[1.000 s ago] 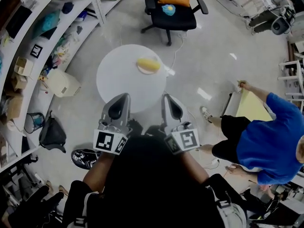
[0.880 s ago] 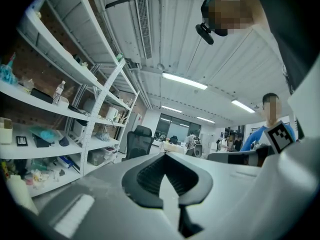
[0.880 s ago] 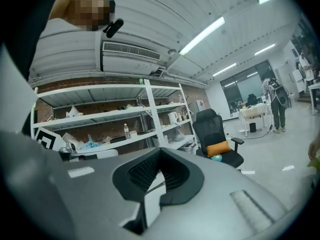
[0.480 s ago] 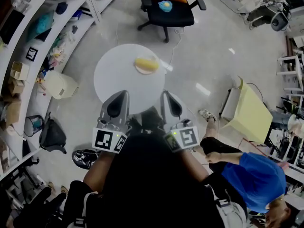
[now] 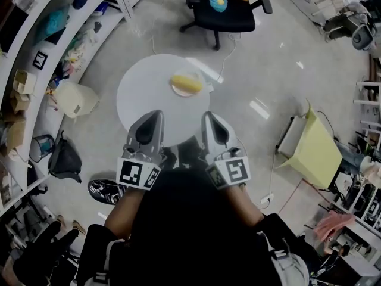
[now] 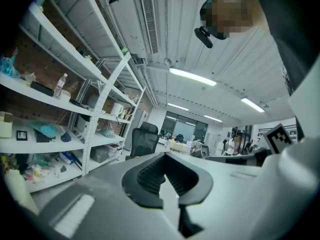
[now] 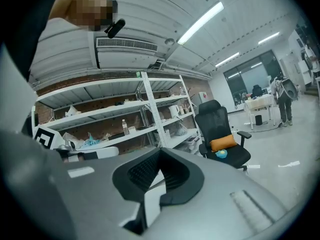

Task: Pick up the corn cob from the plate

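Observation:
A yellow corn cob lies on a small pale plate at the far right side of a round white table. My left gripper and my right gripper hover side by side over the table's near edge, both short of the plate. Each is shut with nothing between its jaws. In the left gripper view the left gripper points level into the room. The right gripper does the same in its own view. Neither of those views shows the corn.
A black office chair with an orange cushion stands beyond the table. White shelves full of items line the left. A cream box, a bin and a black bag sit on the floor at the left. A yellow panel stands at the right.
The person in blue at the right has walked out of view. Both grippers have edged forward over the table's near edge. Their jaws look the same.

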`<state>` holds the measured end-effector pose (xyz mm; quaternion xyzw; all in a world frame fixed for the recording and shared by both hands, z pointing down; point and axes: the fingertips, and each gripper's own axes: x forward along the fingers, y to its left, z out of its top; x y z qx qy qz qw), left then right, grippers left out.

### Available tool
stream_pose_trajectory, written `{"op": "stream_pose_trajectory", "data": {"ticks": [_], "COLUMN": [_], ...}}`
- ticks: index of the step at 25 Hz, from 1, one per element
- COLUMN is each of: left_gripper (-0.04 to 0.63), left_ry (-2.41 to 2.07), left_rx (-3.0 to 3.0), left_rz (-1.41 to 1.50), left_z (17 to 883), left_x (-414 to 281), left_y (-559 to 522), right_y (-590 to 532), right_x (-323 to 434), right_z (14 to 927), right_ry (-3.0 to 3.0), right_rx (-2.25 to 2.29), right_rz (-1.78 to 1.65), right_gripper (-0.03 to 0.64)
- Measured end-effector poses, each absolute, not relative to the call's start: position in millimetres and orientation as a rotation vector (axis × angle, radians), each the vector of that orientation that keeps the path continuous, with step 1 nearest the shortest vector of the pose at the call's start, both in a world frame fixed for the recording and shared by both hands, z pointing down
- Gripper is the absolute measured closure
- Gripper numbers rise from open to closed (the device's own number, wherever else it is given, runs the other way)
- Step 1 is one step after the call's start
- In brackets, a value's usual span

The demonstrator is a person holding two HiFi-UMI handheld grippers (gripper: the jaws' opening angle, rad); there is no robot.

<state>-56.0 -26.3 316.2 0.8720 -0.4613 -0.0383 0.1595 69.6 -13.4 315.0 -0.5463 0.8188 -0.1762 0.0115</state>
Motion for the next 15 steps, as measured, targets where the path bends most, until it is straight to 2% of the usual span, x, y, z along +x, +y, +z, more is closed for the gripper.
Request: {"op": "stream_pose_trajectory", "data": {"ticks": [15], "left_gripper": [0.592], "left_ry": [-1.341], "left_rx": [2.376], "left_rz": [-0.041], "left_z": [368], "left_x": [-32], "left_y": [-87], "right_y": [-88], "right_x": [85], "right_z": [373], "right_ry": [2.626], "right_rx": [-1.661], "right_rz": [-0.716], "right_gripper": [0.608]}}
